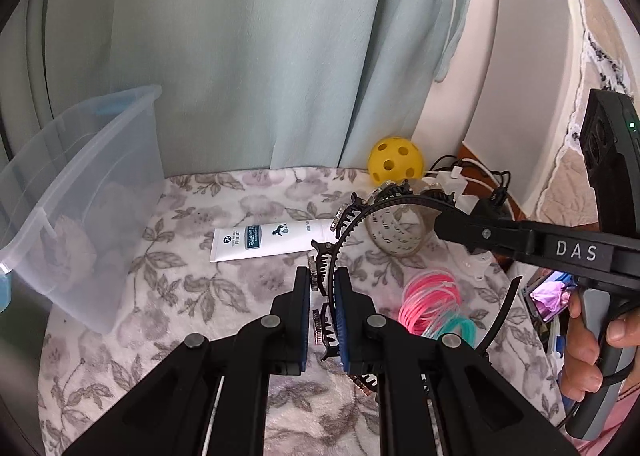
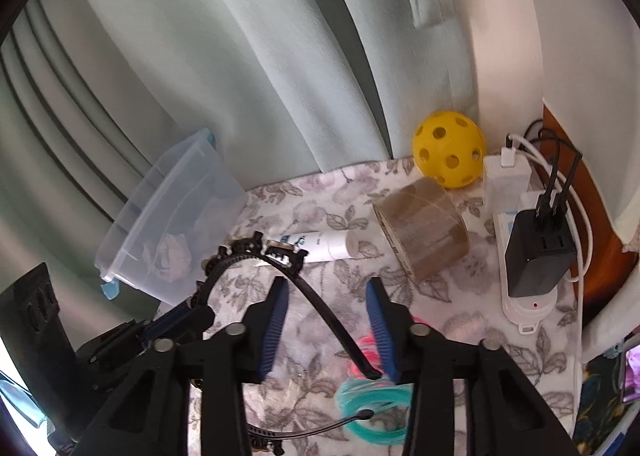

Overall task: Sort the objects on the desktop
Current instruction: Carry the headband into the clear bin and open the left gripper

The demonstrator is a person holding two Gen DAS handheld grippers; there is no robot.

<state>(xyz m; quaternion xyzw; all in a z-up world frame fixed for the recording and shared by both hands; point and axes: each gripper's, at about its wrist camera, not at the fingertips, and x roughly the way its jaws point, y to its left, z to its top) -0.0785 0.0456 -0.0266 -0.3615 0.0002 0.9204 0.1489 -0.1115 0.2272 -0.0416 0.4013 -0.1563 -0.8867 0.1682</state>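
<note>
- Your counter (image 1: 192,288), draped in a grey floral cloth, carries everything; take the black toothed headband (image 1: 360,216) as your landmark.
- A clear plastic bin (image 1: 80,208) stands far to the left of the headband, against the pale green curtain (image 1: 240,56).
- A white power strip (image 2: 520,296) with a black charger (image 2: 540,252) plugged in lies well to the right of the headband.
- A roll of clear tape (image 2: 424,232) sits just behind the headband's arc, and a yellow perforated ball (image 2: 450,150) sits beyond that.
- A white tube (image 1: 264,242) lies flat just behind and left of the headband.
- Pink and teal hoops (image 1: 432,304) lie on the cloth below and right of the headband.
- Your left hand-held gripper (image 1: 323,284) pinches one side of the headband between its blue pads, holding it off the cloth.
- Your right hand-held gripper (image 2: 326,300) is spread wide, with the headband's free end passing between its fingers, untouched by either.
</note>
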